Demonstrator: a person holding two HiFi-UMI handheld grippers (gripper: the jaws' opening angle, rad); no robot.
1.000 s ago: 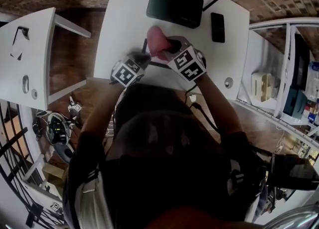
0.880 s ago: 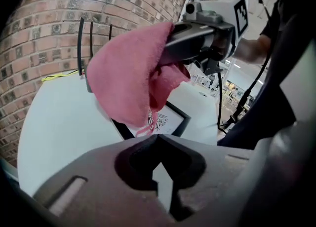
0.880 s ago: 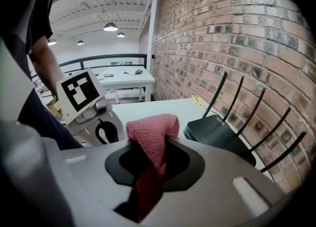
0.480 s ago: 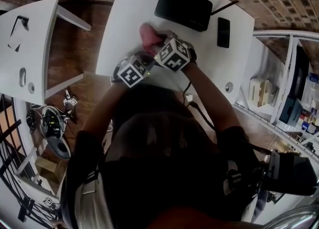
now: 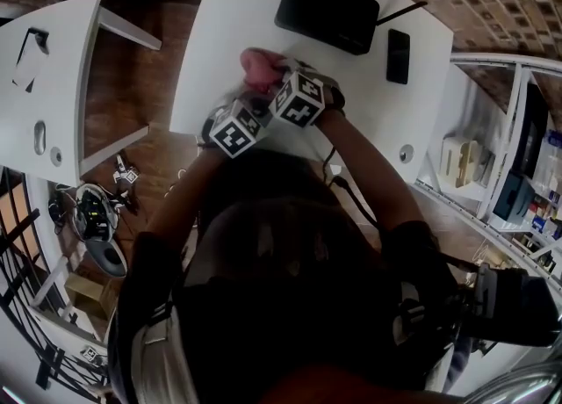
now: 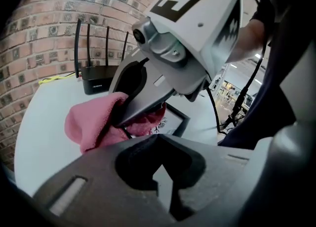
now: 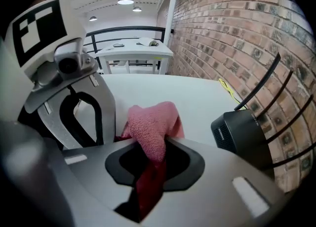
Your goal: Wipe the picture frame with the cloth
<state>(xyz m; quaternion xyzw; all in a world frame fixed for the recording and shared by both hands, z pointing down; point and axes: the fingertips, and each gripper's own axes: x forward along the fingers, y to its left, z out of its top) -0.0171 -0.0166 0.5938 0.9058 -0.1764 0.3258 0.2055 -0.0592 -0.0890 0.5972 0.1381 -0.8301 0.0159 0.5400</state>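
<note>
My left claw (image 6: pixel 159 139) has its jaws drawn together, and I can make out nothing gripped between them. Just beyond it, my right claw (image 7: pixel 155 147) is clamped on the pink cloth (image 7: pixel 153 122). A darker fold runs down through that claw's jaws, and the rest bunches up in a soft hump past the tips. The right claw points steeply down, with the cloth pressed under it onto the picture frame (image 6: pixel 178 118). The frame lies flat on the white table (image 5: pixel 219 16), close in front of me. One dark-bordered corner and a strip of its pale picture show from under the cloth, and the cloth covers the rest. From above, the two marker cubes sit side by side, almost touching, with the cloth poking out just past them. Farther back on the table stands a black router (image 5: pixel 327 11) with its aerials up, and a dark phone (image 5: pixel 398 55) lies beside it. Behind them rises the brick wall (image 7: pixel 237 33).
</note>
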